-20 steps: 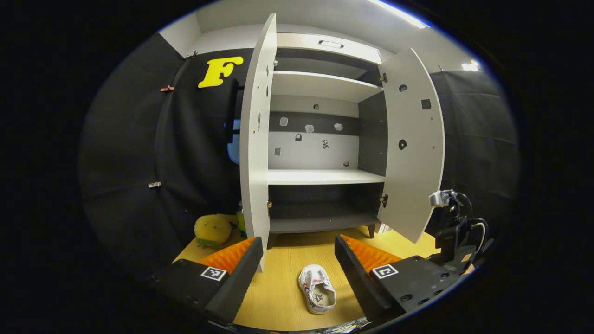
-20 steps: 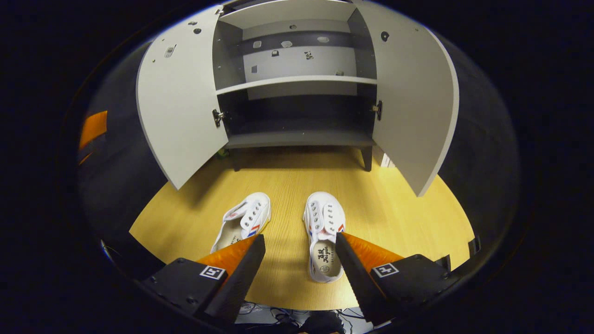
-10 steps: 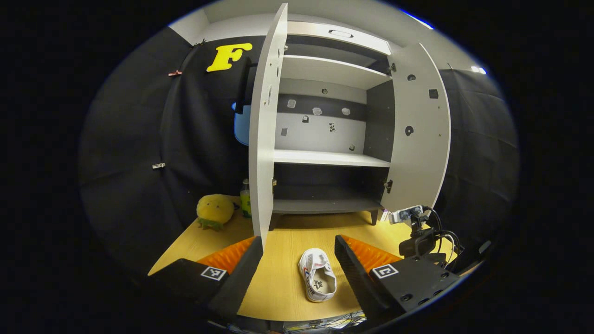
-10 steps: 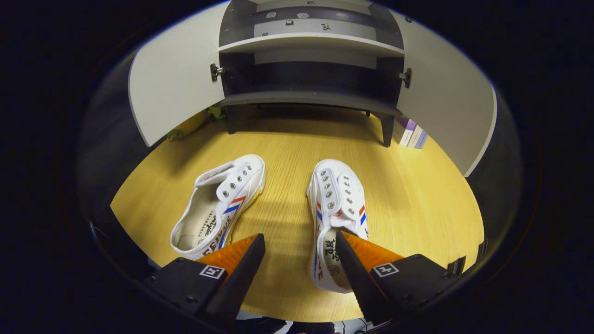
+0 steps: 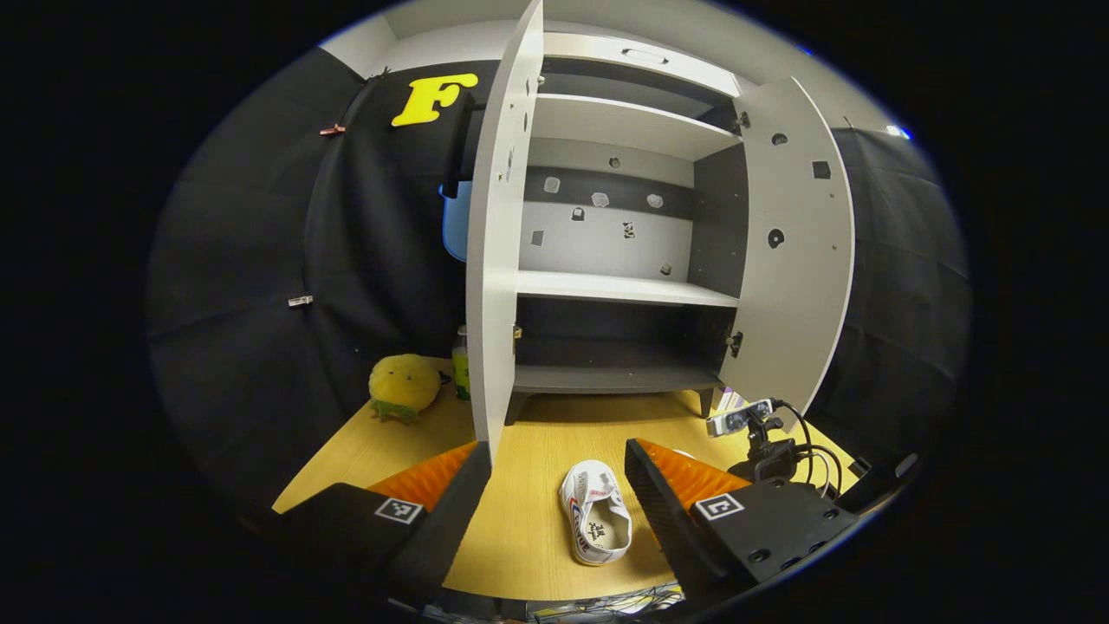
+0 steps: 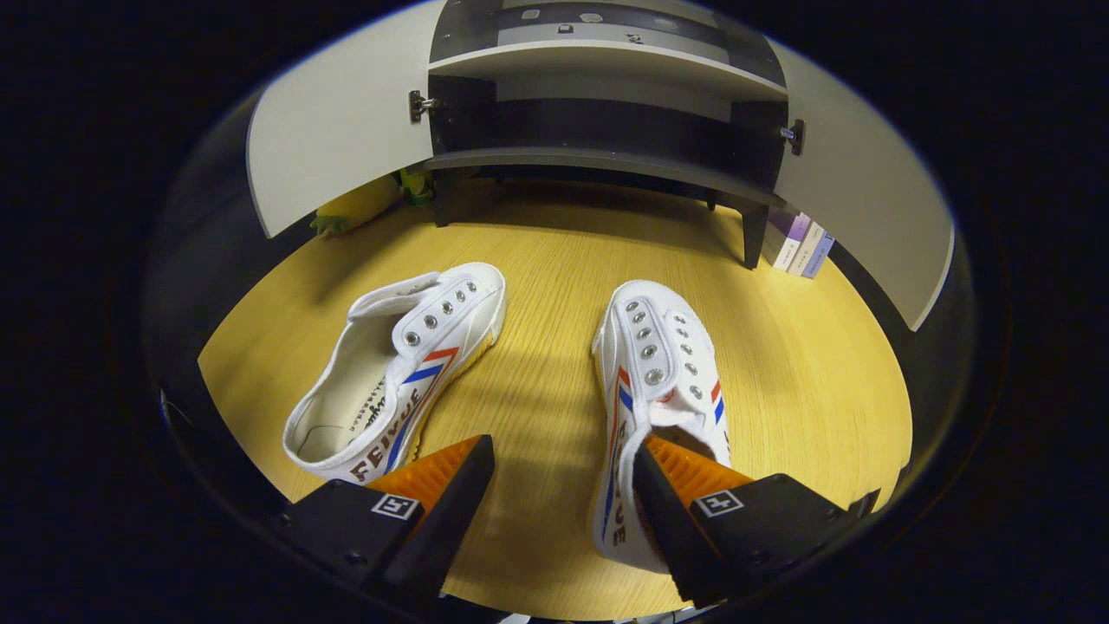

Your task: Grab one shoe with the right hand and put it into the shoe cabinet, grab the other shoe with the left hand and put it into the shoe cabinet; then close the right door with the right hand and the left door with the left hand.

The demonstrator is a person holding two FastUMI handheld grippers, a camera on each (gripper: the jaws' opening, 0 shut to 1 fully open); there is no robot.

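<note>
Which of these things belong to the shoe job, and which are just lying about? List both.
Part of the job:
left shoe
right shoe
shoe cabinet
left door
right door
right gripper, open
left gripper, open

Lying about:
yellow plush toy
green bottle
books

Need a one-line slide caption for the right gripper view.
Open right gripper low over the right shoe, one finger in its opening; left shoe beside it, open shoe cabinet ahead.
</note>
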